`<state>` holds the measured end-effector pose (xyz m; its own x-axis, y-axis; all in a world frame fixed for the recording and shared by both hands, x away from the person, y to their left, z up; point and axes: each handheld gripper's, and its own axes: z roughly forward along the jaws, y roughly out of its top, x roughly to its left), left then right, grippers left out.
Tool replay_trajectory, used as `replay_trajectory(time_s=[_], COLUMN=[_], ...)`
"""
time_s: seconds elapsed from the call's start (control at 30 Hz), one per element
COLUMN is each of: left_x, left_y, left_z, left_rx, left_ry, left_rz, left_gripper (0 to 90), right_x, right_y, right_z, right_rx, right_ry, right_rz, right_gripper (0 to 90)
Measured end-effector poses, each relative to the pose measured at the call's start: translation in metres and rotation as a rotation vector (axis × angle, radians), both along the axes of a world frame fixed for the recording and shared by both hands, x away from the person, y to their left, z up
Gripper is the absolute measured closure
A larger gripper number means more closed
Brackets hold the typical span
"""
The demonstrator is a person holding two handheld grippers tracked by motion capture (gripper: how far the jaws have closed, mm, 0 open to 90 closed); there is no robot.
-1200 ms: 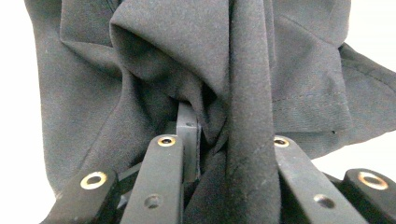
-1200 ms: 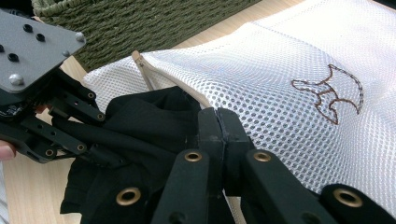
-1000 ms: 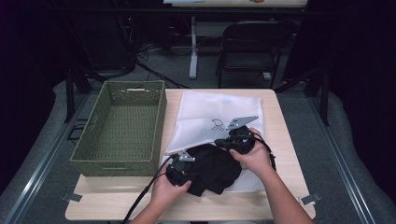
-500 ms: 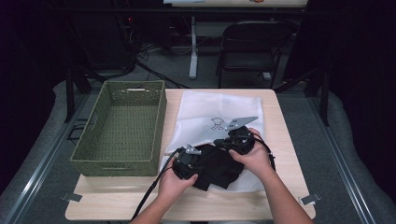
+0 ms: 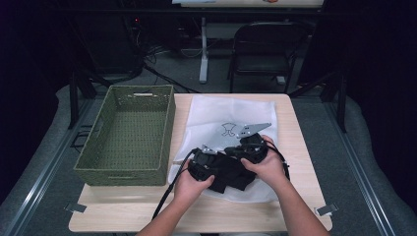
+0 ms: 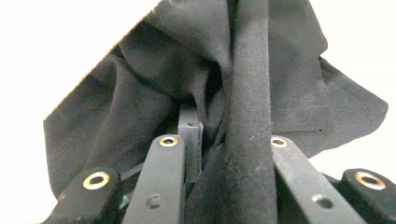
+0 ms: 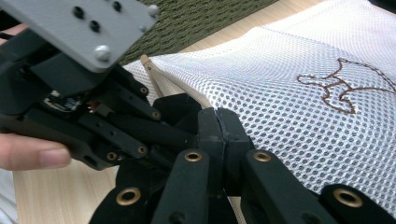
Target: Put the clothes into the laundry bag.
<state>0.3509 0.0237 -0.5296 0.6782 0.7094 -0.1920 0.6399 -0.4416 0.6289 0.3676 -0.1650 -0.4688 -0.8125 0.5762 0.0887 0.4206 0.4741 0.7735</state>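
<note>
A white mesh bag with a brown stitched figure lies flat on the table. A crumpled black cloth sits at its near end. My left gripper is shut on a thick fold of this black cloth, which bunches around the jaws of the left gripper. My right gripper is just to the right. In the right gripper view the right gripper has its jaws pressed together where the zipper edge of the mesh bag meets them. The left gripper is close by.
A green woven basket stands at the table's left, and its weave also lies beyond the bag. Bare wood of the table borders the bag on the right and front. A folding chair stands behind the table.
My left gripper has moved right and slightly forward with the black cloth, closing on the right gripper. The right gripper has stayed in place.
</note>
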Motion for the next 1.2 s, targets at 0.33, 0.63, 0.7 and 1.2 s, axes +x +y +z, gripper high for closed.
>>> replay_trajectory(time_s=[0.33, 0.63, 0.7, 1.2], left_x=[0.011, 0.017, 0.018, 0.017], left_y=[-0.006, -0.01, -0.01, -0.007], left_z=[-0.002, -0.006, -0.007, -0.007], left_rx=[-0.012, -0.031, -0.038, -0.045], left_ry=[0.006, 0.003, 0.005, 0.001], left_rz=[0.032, 0.059, 0.064, 0.052], left_gripper=[77.6, 77.4, 77.2, 66.3], right_x=[-0.001, -0.002, -0.002, -0.001], right_y=[0.0, 0.001, 0.001, -0.002], right_z=[0.001, 0.001, 0.001, 0.0], right_rx=[0.001, 0.002, 0.002, 0.008], right_ry=[0.0, 0.001, 0.001, 0.004], right_rz=[0.006, 0.009, 0.009, 0.003], right_gripper=[89.7, 89.7, 89.7, 89.7])
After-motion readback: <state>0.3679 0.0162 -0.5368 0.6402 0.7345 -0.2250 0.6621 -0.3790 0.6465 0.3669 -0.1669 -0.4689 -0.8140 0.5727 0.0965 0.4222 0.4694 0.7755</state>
